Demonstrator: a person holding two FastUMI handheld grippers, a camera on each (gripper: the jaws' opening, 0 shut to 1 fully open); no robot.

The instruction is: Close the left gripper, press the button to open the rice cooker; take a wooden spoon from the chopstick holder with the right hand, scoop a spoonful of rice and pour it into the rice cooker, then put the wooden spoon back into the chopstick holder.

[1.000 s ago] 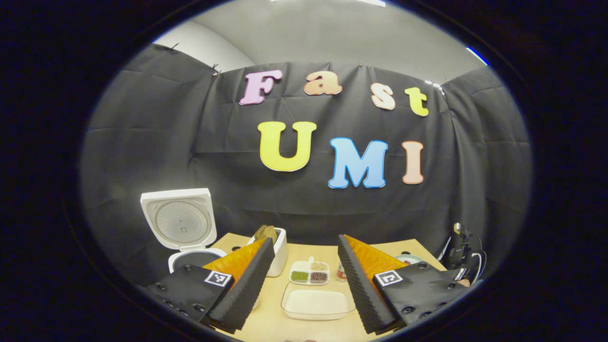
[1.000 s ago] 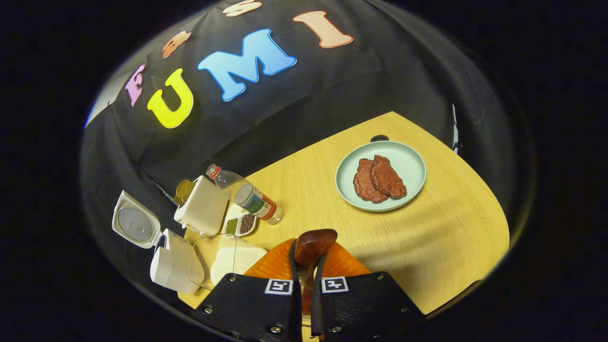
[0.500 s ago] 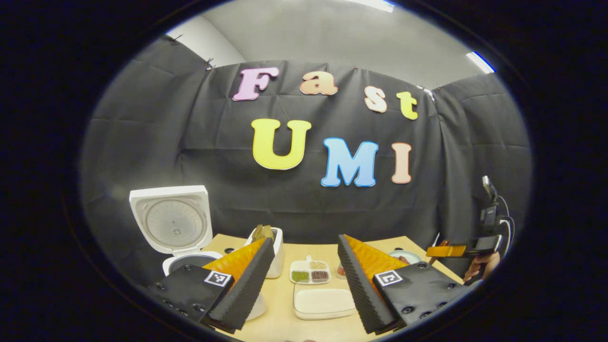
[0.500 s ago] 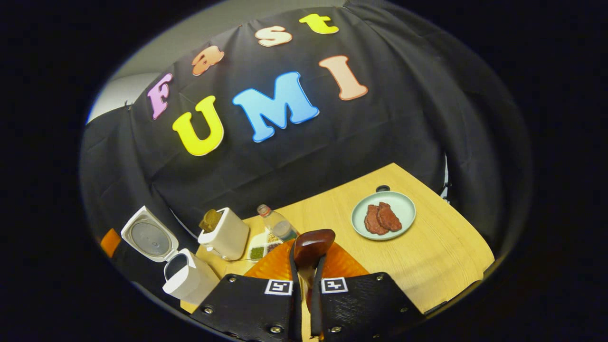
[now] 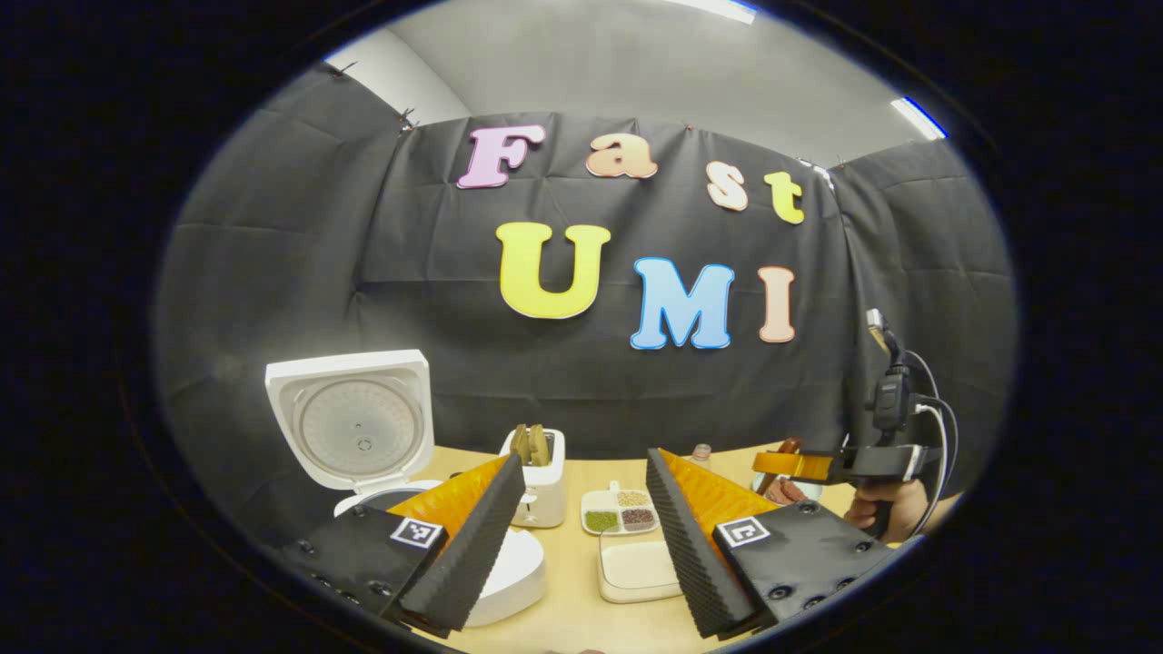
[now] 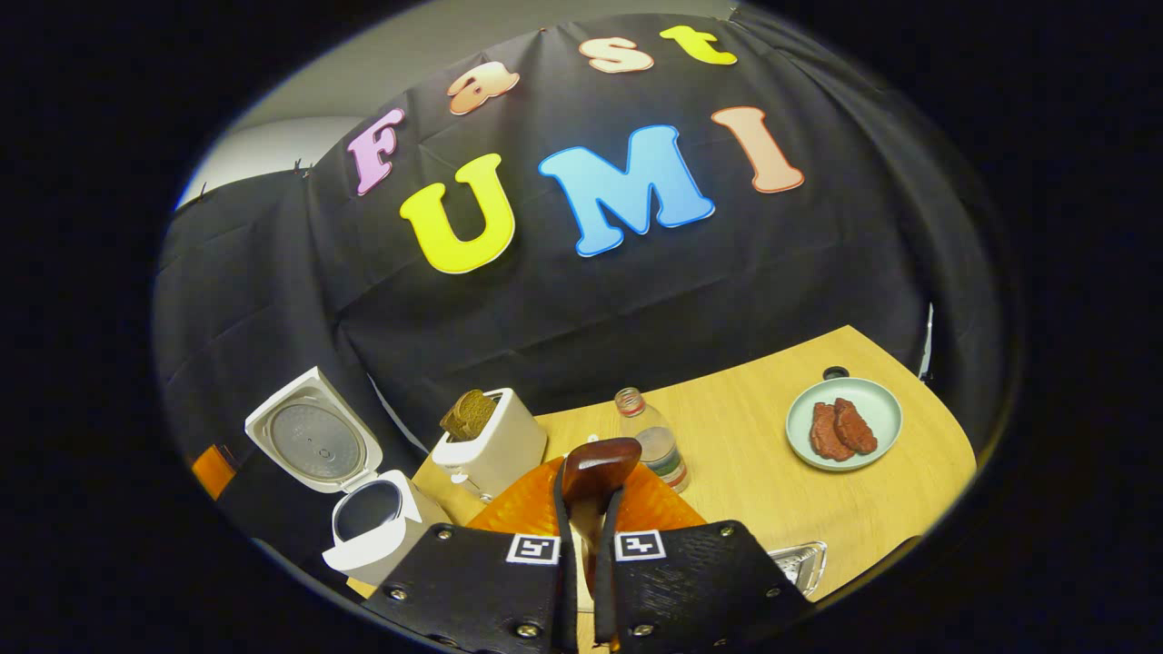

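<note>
My right gripper is shut on the handle of a dark wooden spoon, whose bowl stands up just past the fingertips. The white rice cooker sits lower left with its lid swung up and the pot open. Beside it stands the white holder box with brown pieces in it. In the left gripper view my left gripper is open and holds nothing. Beyond it are the cooker lid, the holder and a tray of white rice. The right gripper hovers at the right, held by a hand.
A small divided dish of grains lies behind the rice tray. A clear bottle stands mid-table. A pale green plate with red meat sits far right on the wooden table. A clear container corner shows near the front edge.
The right gripper has lifted and swung left with the spoon, so the plate has slid to the right of its view. The left gripper stays open and has shifted slightly.
</note>
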